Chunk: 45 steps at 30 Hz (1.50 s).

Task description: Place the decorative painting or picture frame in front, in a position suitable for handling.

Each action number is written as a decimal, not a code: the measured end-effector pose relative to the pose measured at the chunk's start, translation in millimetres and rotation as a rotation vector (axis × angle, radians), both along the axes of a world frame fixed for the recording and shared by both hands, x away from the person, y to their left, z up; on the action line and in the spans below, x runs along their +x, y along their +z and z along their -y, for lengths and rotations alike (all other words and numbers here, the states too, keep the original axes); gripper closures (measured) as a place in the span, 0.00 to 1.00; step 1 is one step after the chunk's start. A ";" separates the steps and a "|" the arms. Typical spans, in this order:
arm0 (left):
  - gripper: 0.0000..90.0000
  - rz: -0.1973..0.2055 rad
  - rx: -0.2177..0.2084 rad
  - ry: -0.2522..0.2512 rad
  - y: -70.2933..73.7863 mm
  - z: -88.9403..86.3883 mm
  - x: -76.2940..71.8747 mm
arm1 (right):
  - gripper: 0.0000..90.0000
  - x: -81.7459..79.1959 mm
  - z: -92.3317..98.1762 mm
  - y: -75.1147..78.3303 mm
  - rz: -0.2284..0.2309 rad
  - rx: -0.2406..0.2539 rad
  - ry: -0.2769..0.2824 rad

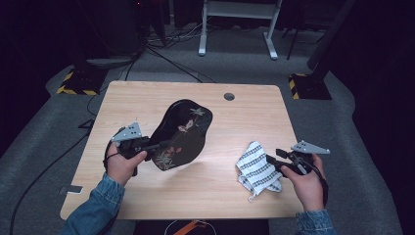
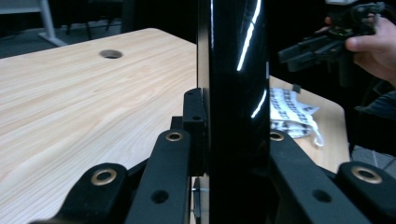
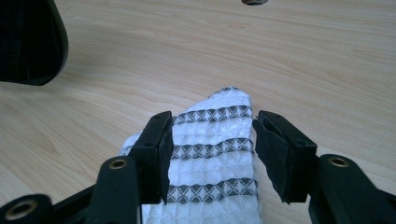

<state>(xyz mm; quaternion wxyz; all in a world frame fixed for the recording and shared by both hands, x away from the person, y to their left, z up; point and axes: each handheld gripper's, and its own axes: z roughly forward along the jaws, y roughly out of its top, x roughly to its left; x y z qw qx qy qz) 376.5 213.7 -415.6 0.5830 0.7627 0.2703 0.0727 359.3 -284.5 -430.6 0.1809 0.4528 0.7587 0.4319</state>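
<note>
Tray (image 1: 182, 132), black lacquer with painted flowers: in high view, tilted up off counter (image 1: 225, 191), one edge clamped in left tool (image 1: 152, 145), far end raised above the wood. Striped cloth (image 1: 256, 170), crumpled, lying on counter near right edge, just ahead of right tool (image 1: 270, 160).

Left gripper view: glossy tray (image 2: 236, 93) edge-on, upright, pinched tight between both black jaws; cloth (image 2: 289, 114) on counter beyond; right tool (image 2: 308, 49) farther off, raised.

Right gripper view: right tool (image 3: 210, 154) wide, jaws straddling cloth (image 3: 212, 158), pads not pressing; tray (image 3: 28, 42) corner at upper left.

Step judged: tray held ready, cloth pickup pending. Next move likely calls for lowering, closing on cloth, then carrying it to tray face for wiping.
</note>
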 end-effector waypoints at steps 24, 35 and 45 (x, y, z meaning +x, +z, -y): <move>0.89 -0.022 -0.052 -0.056 -34.2 16.0 -6.0 | 0.52 5.6 -10.5 -0.6 -0.007 -0.002 0.037; 0.89 -0.014 -0.001 -0.076 -37.9 13.3 -15.0 | 0.52 7.9 -13.7 1.5 0.001 0.000 0.045; 0.77 -0.034 0.025 -0.081 -40.5 13.0 -16.0 | 0.51 8.3 -13.0 3.0 0.001 -0.003 0.043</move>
